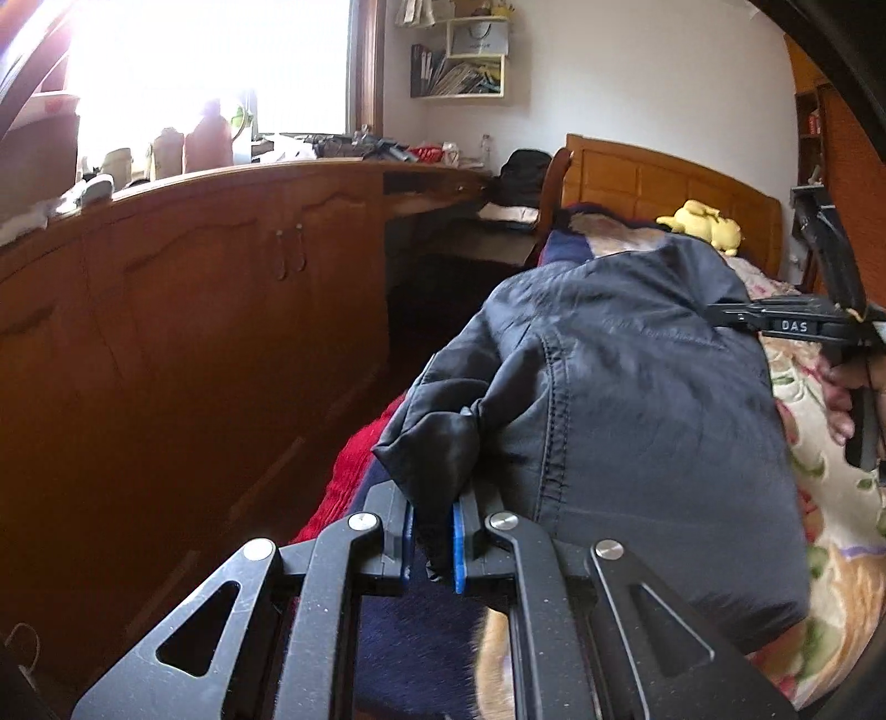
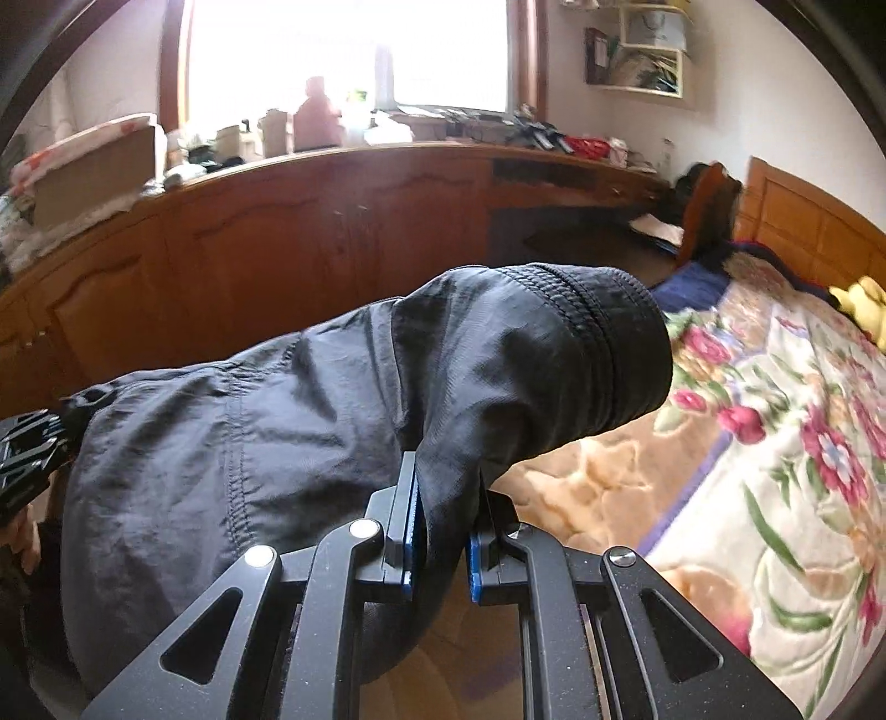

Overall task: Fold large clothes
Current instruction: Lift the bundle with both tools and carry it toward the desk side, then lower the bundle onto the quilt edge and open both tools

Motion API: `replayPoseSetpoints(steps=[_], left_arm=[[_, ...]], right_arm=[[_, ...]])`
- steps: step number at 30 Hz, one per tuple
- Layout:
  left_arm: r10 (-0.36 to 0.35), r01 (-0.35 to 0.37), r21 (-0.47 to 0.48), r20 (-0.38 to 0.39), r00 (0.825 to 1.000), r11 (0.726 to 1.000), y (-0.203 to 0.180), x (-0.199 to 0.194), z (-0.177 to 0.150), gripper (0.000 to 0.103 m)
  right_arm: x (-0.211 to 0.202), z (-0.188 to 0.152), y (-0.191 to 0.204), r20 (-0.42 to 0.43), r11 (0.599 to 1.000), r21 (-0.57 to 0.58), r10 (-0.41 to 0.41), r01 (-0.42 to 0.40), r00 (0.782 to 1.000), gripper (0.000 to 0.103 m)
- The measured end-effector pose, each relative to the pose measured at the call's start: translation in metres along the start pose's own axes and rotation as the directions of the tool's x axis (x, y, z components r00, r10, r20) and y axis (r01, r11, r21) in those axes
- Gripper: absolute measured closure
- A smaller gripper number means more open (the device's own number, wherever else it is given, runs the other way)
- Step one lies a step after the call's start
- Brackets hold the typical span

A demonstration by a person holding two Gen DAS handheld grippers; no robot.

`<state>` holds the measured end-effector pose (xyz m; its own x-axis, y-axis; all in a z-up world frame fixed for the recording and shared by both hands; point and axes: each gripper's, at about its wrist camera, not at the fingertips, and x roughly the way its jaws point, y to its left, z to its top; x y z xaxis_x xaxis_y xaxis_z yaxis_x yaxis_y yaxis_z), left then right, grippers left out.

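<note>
Left-wrist and right-wrist views of a large black quilted nylon garment (image 1: 637, 387) held up between two hand-held tools above a bed covered by a cream blanket with red and pink flowers (image 2: 775, 471). The left gripper (image 1: 432, 531), a black metal linkage with blue-padded jaws, is clamped on a bunched corner of the garment's thin fabric, which fills the narrow gap between the pads. The right gripper (image 2: 440, 531), of the same build, has its jaws closed on a fold of the same garment just below a stitched, ribbed band (image 2: 587, 327) that curls over above them. In the left-wrist view the right gripper appears at the far right edge with part of the person's hand (image 1: 841, 399) on its handle; in the right-wrist view the left gripper shows at the far left edge. The garment hangs slack between the two grips, its lower part hiding the near side of the bed. A yellow plush toy (image 1: 703, 224) lies near the orange wooden headboard (image 1: 664, 177). A long brown wooden cabinet (image 1: 194, 288) carrying bottles and clutter runs beneath a bright window (image 2: 349, 50).
</note>
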<state>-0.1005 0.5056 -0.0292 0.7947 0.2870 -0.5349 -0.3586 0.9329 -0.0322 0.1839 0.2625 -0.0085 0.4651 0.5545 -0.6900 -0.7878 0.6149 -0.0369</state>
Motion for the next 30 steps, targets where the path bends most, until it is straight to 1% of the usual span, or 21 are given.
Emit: replayPoseSetpoints(steps=[2,3,5,6,8,10,13,15,16,18,20,21,22,24,26,27,28,29,30], left_arm=[[0.014,-0.014,0.003,-0.011,1.000,1.000,0.002,0.006,-0.006,0.092],[0.022,-0.022,0.002,-0.018,1.000,1.000,0.003,0.009,-0.008,0.092],[0.030,-0.030,-0.005,-0.025,0.999,1.000,0.006,0.012,-0.012,0.092],[0.021,-0.022,-0.021,-0.025,0.999,1.000,0.008,0.012,-0.013,0.092],[0.015,-0.016,-0.040,-0.027,1.000,0.999,0.010,0.014,-0.013,0.092],[0.028,-0.028,-0.032,-0.030,0.999,0.999,0.009,0.014,-0.013,0.091],[0.040,-0.041,-0.029,-0.034,0.999,0.999,0.010,0.013,-0.012,0.088],[0.041,-0.042,-0.035,-0.039,0.998,0.998,0.011,0.011,-0.013,0.087],[0.039,-0.041,-0.042,-0.042,0.998,0.998,0.013,0.010,-0.013,0.086],[0.030,-0.033,-0.063,-0.046,0.998,0.997,0.018,0.009,-0.013,0.085],[0.021,-0.023,-0.077,-0.034,0.999,0.997,0.022,0.002,-0.011,0.081],[0.028,-0.030,-0.081,-0.028,0.999,0.996,0.023,-0.003,-0.010,0.077],[0.034,-0.035,-0.083,-0.018,0.999,0.996,0.024,-0.010,-0.009,0.070],[0.026,-0.025,-0.089,0.011,1.000,0.996,0.024,-0.023,-0.005,0.062],[0.008,-0.005,-0.088,0.030,1.000,0.996,0.019,-0.037,0.002,0.058],[0.003,0.000,-0.081,0.039,0.999,0.997,0.015,-0.042,0.005,0.046],[-0.005,0.008,-0.064,0.057,0.998,0.998,0.007,-0.050,0.009,0.029],[-0.011,0.015,-0.054,0.070,0.997,0.998,0.001,-0.053,0.013,0.024],[-0.022,0.026,-0.041,0.080,0.997,0.999,-0.007,-0.057,0.016,0.023]], right_arm=[[0.003,-0.006,-0.007,-0.041,1.000,-0.010,-0.029,0.029,0.999,0.079],[0.001,-0.009,-0.012,-0.043,0.999,-0.014,-0.031,0.031,0.999,0.075],[-0.009,-0.011,-0.023,-0.028,0.998,-0.016,-0.057,0.057,0.998,0.057],[-0.015,-0.011,-0.026,-0.015,0.997,-0.020,-0.072,0.072,0.997,0.053],[-0.028,-0.011,-0.029,0.025,0.997,-0.018,-0.070,0.071,0.997,0.036],[-0.034,-0.012,-0.026,0.041,0.999,-0.030,-0.018,0.019,0.999,0.034],[-0.029,-0.018,-0.008,0.041,0.997,-0.049,0.068,-0.066,0.997,0.034],[-0.020,-0.027,0.001,0.014,0.988,-0.050,0.147,-0.146,0.989,0.034],[-0.014,-0.032,0.008,0.004,0.984,-0.052,0.169,-0.169,0.986,0.034],[-0.001,-0.043,0.020,-0.029,0.980,-0.064,0.188,-0.190,0.982,0.034],[0.020,-0.051,0.032,-0.090,0.975,-0.073,0.205,-0.212,0.975,0.034],[0.029,-0.055,0.034,-0.102,0.977,-0.067,0.197,-0.205,0.975,0.034],[0.037,-0.059,0.032,-0.109,0.978,-0.046,0.195,-0.201,0.975,0.033],[0.048,-0.062,0.025,-0.107,0.978,0.024,0.211,-0.209,0.972,0.032],[0.052,-0.061,0.027,-0.094,0.980,0.031,0.198,-0.196,0.976,0.029],[0.053,-0.061,0.028,-0.090,0.983,0.017,0.183,-0.182,0.979,0.029],[0.052,-0.060,0.029,-0.089,0.986,0.006,0.168,-0.169,0.982,0.029],[0.050,-0.059,0.031,-0.091,0.987,-0.001,0.158,-0.158,0.983,0.029],[0.047,-0.059,0.031,-0.090,0.989,-0.003,0.148,-0.149,0.985,0.029]])
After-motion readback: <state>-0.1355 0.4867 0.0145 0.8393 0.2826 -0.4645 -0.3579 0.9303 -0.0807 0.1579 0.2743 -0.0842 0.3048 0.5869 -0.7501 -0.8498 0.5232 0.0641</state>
